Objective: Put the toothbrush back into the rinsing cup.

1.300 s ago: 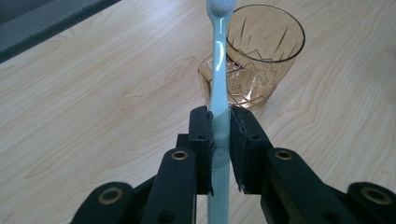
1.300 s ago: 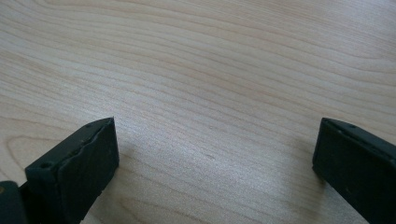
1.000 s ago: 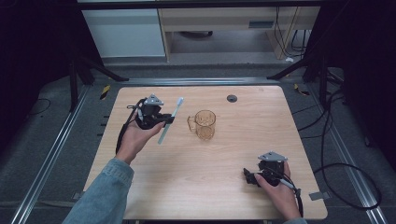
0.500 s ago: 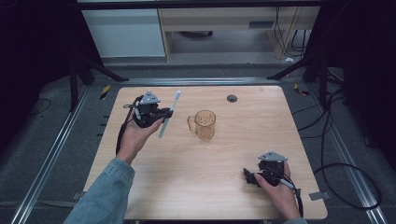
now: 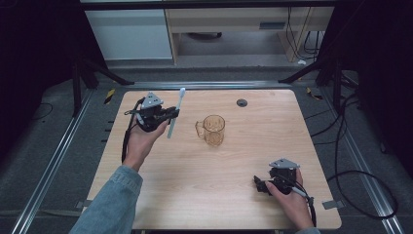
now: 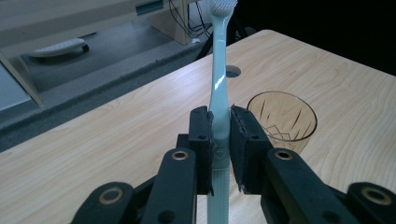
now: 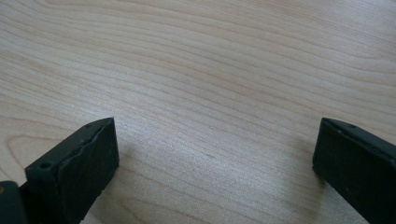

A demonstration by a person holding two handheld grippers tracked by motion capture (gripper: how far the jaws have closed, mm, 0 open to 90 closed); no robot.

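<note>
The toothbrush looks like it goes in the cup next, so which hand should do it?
Probably the left. Its tongs are already shut on the toothbrush, right beside the cup. The right tongs stand open over bare table, nearer the person and farther from the cup.

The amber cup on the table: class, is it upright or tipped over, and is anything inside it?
Upright and empty. The amber cup stands on the table with its round mouth facing up, with nothing inside.
</note>
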